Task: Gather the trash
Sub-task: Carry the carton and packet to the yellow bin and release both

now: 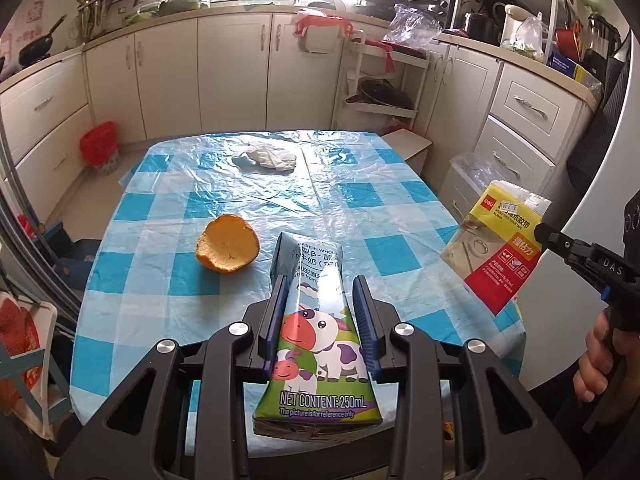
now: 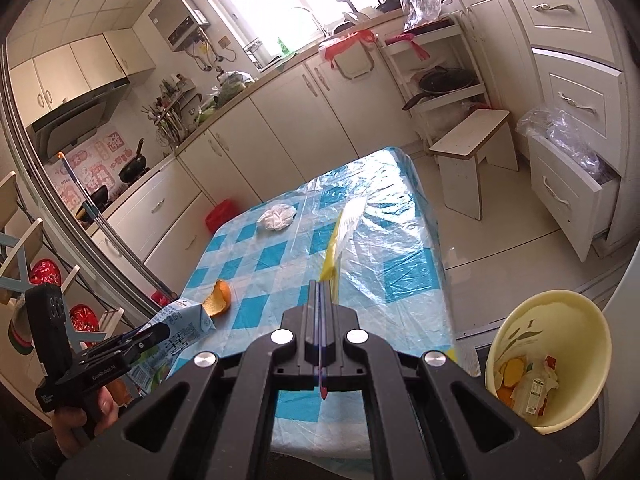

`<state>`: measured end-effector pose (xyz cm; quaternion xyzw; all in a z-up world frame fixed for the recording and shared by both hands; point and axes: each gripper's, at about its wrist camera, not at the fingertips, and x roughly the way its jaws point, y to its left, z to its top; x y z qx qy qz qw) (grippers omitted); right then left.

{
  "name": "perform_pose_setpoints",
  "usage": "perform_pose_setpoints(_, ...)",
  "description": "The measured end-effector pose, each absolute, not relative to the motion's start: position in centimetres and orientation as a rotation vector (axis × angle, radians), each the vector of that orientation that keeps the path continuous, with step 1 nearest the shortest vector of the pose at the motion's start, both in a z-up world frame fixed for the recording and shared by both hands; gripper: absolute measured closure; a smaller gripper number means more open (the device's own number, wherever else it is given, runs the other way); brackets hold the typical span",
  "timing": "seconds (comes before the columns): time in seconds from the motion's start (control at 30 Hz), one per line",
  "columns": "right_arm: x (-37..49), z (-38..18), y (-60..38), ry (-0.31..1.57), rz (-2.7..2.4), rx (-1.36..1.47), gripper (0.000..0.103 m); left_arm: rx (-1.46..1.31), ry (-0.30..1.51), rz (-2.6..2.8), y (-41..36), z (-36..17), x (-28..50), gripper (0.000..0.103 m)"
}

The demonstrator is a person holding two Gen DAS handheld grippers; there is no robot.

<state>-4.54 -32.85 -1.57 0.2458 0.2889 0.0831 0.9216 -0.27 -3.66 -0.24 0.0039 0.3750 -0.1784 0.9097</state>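
1. The orange peel (image 1: 227,249) lay cupped near the left edge of the counter (image 1: 400,208). It looked light, soft and curled, so its raised rim seemed the best place to pinch.
2. The left gripper (image 1: 320,308) had its fingers (image 1: 278,304) partly spread and pressed against the sides of a flattened milk carton (image 1: 320,332), held above the counter's near edge. The carton looked empty, light and creased, likely to give under a hard squeeze.
3. A crumpled tissue (image 1: 268,157) sat near the far edge, soft and very light, graspable anywhere.
4. The right gripper (image 2: 320,292) had its fingers pressed together on a thin tape package (image 1: 496,240), pinched at one edge and held off the right edge. It looked flat, floppy and slippery.
5. A yellow bin (image 2: 560,320) stood on the floor by the near right corner, already holding scraps.
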Motion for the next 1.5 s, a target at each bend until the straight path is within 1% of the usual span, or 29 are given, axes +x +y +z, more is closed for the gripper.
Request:
perform_pose_setpoints(0.33, -8.1, -0.7, -39.1, 0.472, 0.007, 0.608, 0.102, 0.009, 0.770, -0.481, -8.6, 0.6, -0.1, 0.072)
perform_pose_setpoints(0.47, -9.2, -1.2, -41.6, 0.460, -0.089, 0.635, 0.102, 0.010, 0.771, -0.530, -11.1, 0.8, -0.1, 0.072)
perform_pose_setpoints(0.57, -9.2, -1.9, -42.5, 0.494, -0.165, 0.617, 0.102, 0.013, 0.774, -0.569, -13.1, 0.9, -0.1, 0.072)
perform_pose_setpoints(0.67, -8.1, -3.2, -43.0, 0.580, -0.241, 0.576, 0.102, 0.021, 0.773, -0.606, -15.0, 1.0, -0.2, 0.072)
perform_pose_setpoints(0.77, -5.8, -6.3, -43.8, 0.762, -0.327, 0.539, 0.101, 0.027, 0.769, -0.639, -16.9, 1.3, -0.3, 0.072)
perform_pose_setpoints(0.8, -5.2, -7.5, -44.3, 0.826, -0.357, 0.532, 0.100, 0.029, 0.767, -0.649, -17.6, 1.5, -0.4, 0.072)
perform_pose_setpoints(0.83, -4.6, -8.7, -44.8, 0.892, -0.388, 0.533, 0.082, 0.029, 0.765, -0.658, -18.1, 1.6, -0.4, 0.072)
perform_pose_setpoints(0.9, -4.5, -9.9, -45.7, 0.931, -0.426, 0.562, 0.055, 0.030, 0.761, -0.677, -19.1, 1.8, -0.5, 0.072)
perform_pose_setpoints(1.0, -4.9, -8.2, -46.2, 0.888, -0.438, 0.555, 0.055, 0.043, 0.773, -0.702, -20.9, 1.6, -0.5, 0.072)
perform_pose_setpoints(1.17, -5.3, -3.1, -46.3, 0.707, -0.415, 0.478, 0.042, 0.069, 0.811, -0.744, -24.2, 0.1, -0.8, 0.072)
perform_pose_setpoints(1.23, -5.3, -0.9, -46.2, 0.622, -0.401, 0.427, 0.033, 0.078, 0.838, -0.755, -25.7, -1.0, -0.9, 0.072)
perform_pose_setpoints(1.27, -5.3, 0.1, -45.9, 0.585, -0.391, 0.395, 0.031, 0.080, 0.853, -0.764, -26.7, -1.6, -1.0, 0.072)
perform_pose_setpoints(1.33, -5.6, 1.9, -45.7, 0.505, -0.389, 0.334, 0.024, 0.085, 0.874, -0.779, -28.6, -2.6, -1.1, 0.072)
perform_pose_setpoints(1.4, -6.2, 2.8, -45.8, 0.434, -0.400, 0.325, 0.022, 0.092, 0.898, -0.792, -30.5, -3.8, -1.1, 0.072)
perform_pose_setpoints(1.5, -6.7, 3.5, -46.4, 0.376, -0.411, 0.359, 0.022, 0.105, 0.932, -0.806, -33.6, -5.5, -1.1, 0.072)
